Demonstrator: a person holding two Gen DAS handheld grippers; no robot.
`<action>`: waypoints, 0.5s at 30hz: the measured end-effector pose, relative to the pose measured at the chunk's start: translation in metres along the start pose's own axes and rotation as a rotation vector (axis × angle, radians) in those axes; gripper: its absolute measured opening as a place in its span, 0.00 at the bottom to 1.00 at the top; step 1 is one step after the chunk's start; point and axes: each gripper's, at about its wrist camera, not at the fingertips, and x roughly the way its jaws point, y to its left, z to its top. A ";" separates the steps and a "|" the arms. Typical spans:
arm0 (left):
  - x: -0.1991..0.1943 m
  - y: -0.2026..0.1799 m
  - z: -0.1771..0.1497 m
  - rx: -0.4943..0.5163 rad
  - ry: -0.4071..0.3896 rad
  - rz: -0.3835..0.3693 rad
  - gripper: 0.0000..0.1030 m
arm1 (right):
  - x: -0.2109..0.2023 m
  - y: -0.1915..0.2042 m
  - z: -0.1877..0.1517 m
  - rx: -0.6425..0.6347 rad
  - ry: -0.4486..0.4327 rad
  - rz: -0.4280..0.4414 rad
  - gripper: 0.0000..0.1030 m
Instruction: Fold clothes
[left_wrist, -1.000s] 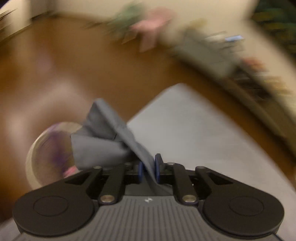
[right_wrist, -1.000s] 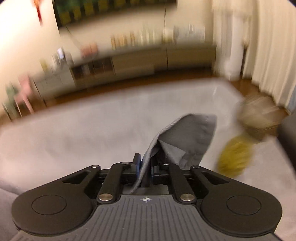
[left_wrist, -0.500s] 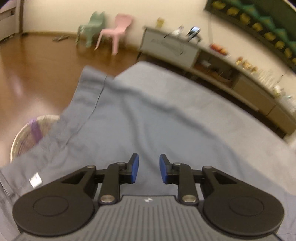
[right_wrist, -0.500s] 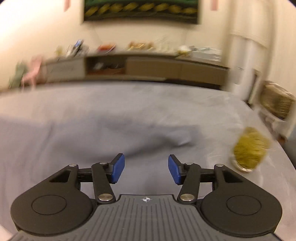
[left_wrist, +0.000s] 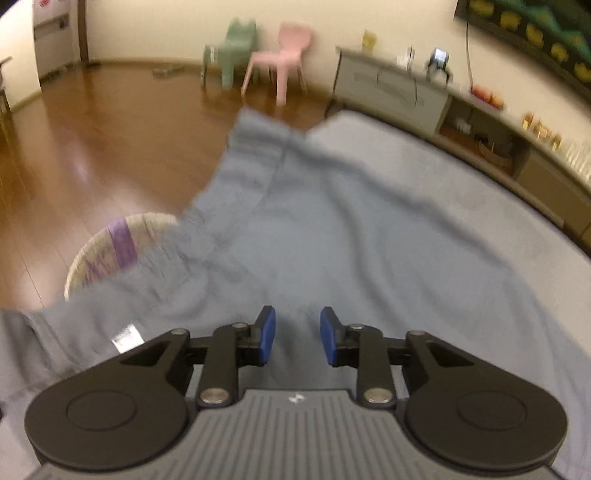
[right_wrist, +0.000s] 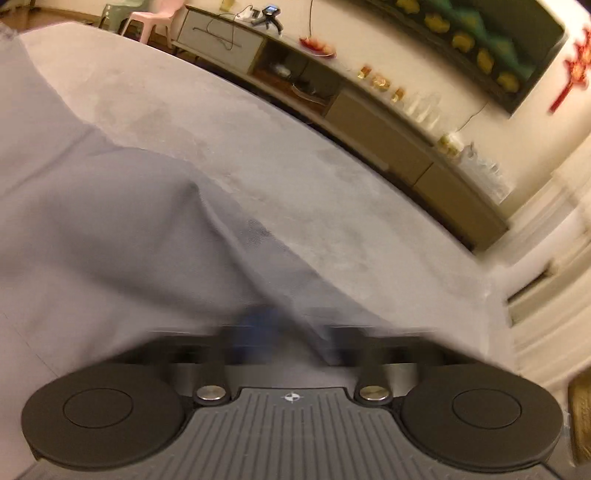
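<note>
Hovering over the grey garment (left_wrist: 332, 229), your left tongs (left_wrist: 297, 335) gape, holding nothing. Right tongs (right_wrist: 291, 332) too blurred; can't tell.

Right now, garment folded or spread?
Spread: the grey garment lies open across the table, one sleeve hanging off its edge.

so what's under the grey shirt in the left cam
The grey shirt lies on a grey padded surface, and its left edge overhangs a woven basket. The basket's contents are hidden.
</note>
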 end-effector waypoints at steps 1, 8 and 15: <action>-0.013 0.001 0.002 -0.005 -0.052 -0.001 0.25 | 0.003 -0.007 0.006 0.034 0.006 -0.022 0.00; -0.052 0.050 -0.008 -0.159 -0.148 0.017 0.25 | 0.027 -0.018 0.008 0.162 0.110 -0.230 0.00; -0.082 0.101 -0.022 -0.319 -0.201 0.035 0.25 | -0.080 0.049 -0.022 0.315 -0.077 0.108 0.40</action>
